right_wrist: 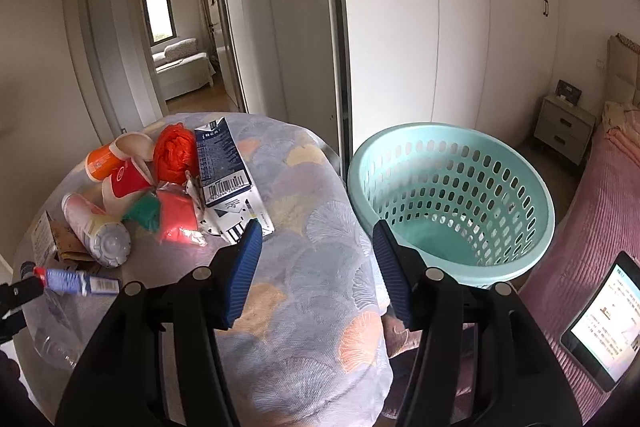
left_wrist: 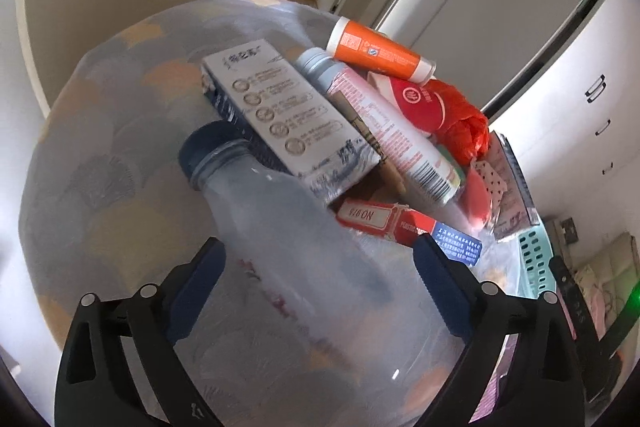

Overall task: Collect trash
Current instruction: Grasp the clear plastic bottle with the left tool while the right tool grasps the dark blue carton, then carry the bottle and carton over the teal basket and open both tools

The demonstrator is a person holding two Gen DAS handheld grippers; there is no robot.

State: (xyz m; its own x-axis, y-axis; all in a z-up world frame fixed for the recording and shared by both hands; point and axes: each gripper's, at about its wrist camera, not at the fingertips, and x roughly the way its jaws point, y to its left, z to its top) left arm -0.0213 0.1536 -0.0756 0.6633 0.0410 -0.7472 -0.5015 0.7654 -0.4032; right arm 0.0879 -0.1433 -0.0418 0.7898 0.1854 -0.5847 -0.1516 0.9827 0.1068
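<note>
Patterned cloth (left_wrist: 100, 131), clear bottle (left_wrist: 280, 227) cap-end away.

In the left wrist view the clear plastic bottle with a dark blue cap (left_wrist: 280, 239) is blurred, its base lost behind the left tongs (left_wrist: 320, 267), so contact with the pads cannot be told. The grey milk carton (left_wrist: 280, 115) covers part of the red-and-blue flat box (left_wrist: 404, 227). In the right wrist view the glowing tablet screen (right_wrist: 608, 319) is cut by the edge, its text too small to read.

1 basket (right_wrist: 452, 163), 2 cartons (right_wrist: 224, 163) (left_wrist: 276, 115), 1 clear bottle (left_wrist: 288, 227), 1 red bag (right_wrist: 172, 151).
</note>
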